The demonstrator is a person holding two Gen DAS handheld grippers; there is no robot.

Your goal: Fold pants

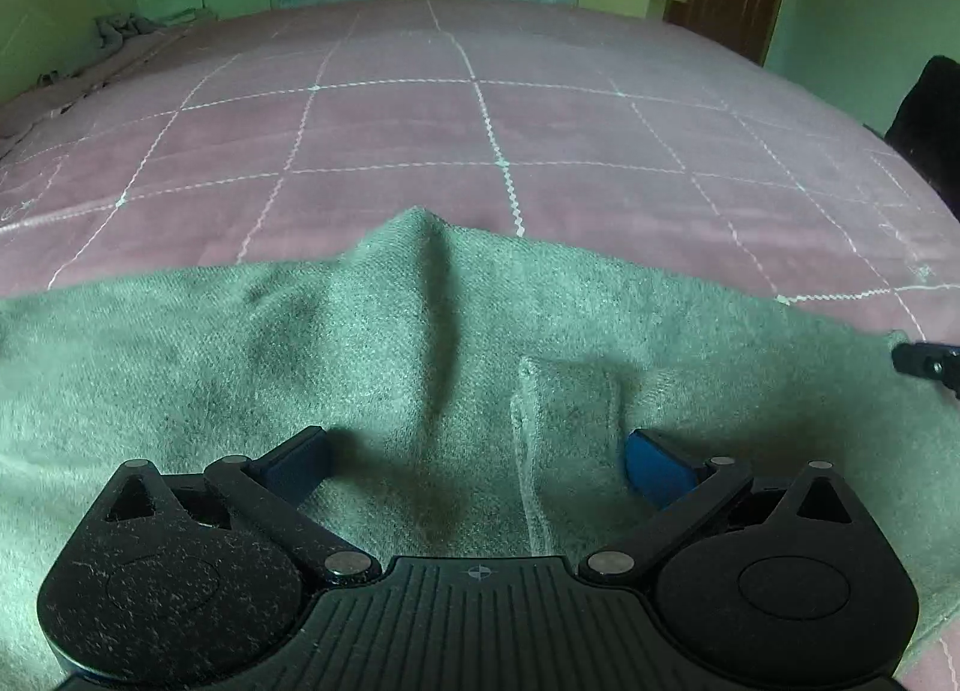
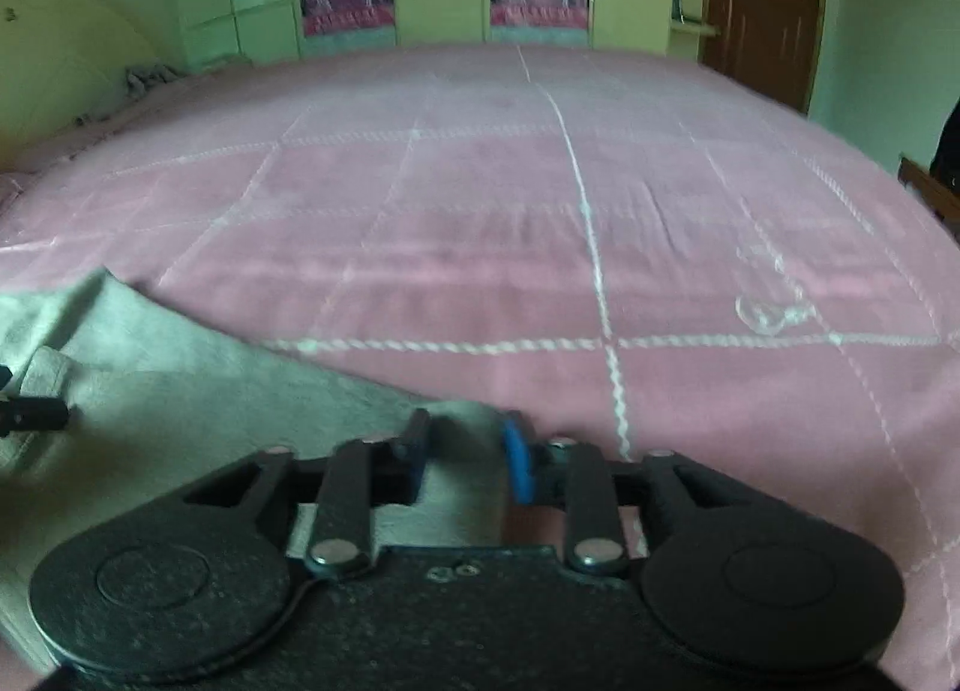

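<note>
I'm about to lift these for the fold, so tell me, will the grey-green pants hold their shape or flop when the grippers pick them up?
Probably floppy: the pants already bunch into a soft ridge above the wide-open left gripper. They will likely sag away from wherever the right gripper pinches their edge. The fuzzy weave suggests they will drag on the pink bedspread rather than slide.

Grey-green pants (image 1: 360,367) rumpled on pink bed, central ridge raised
</note>
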